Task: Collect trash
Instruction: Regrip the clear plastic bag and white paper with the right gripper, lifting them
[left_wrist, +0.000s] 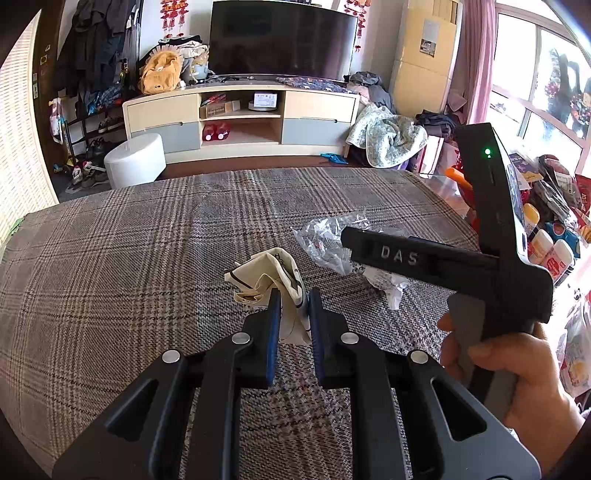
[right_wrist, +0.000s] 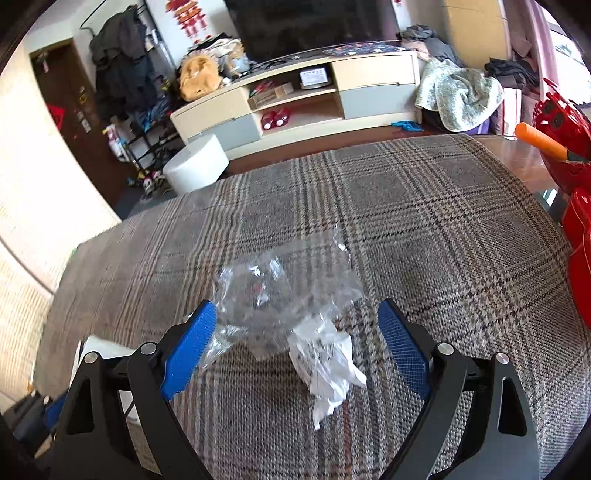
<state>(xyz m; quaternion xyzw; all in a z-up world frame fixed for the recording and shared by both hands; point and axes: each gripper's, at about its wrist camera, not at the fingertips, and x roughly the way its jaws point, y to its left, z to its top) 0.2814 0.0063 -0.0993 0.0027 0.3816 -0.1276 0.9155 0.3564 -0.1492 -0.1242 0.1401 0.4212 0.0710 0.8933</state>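
My left gripper (left_wrist: 293, 295) is shut on a crumpled cream paper wrapper (left_wrist: 269, 275) with dark print, held just over the plaid cloth (left_wrist: 147, 240). A crumpled clear plastic bag (right_wrist: 273, 295) with a white paper scrap (right_wrist: 325, 365) lies on the cloth. My right gripper (right_wrist: 297, 314) is open, its blue pads either side of the plastic bag. In the left wrist view the right gripper body (left_wrist: 424, 258) hovers over the same plastic bag (left_wrist: 325, 240).
The plaid cloth (right_wrist: 443, 240) covers the table. A white round stool (left_wrist: 135, 158) and a TV cabinet (left_wrist: 240, 122) stand beyond the far edge. Red containers (right_wrist: 569, 147) and packaged snacks (left_wrist: 550, 240) crowd the right side.
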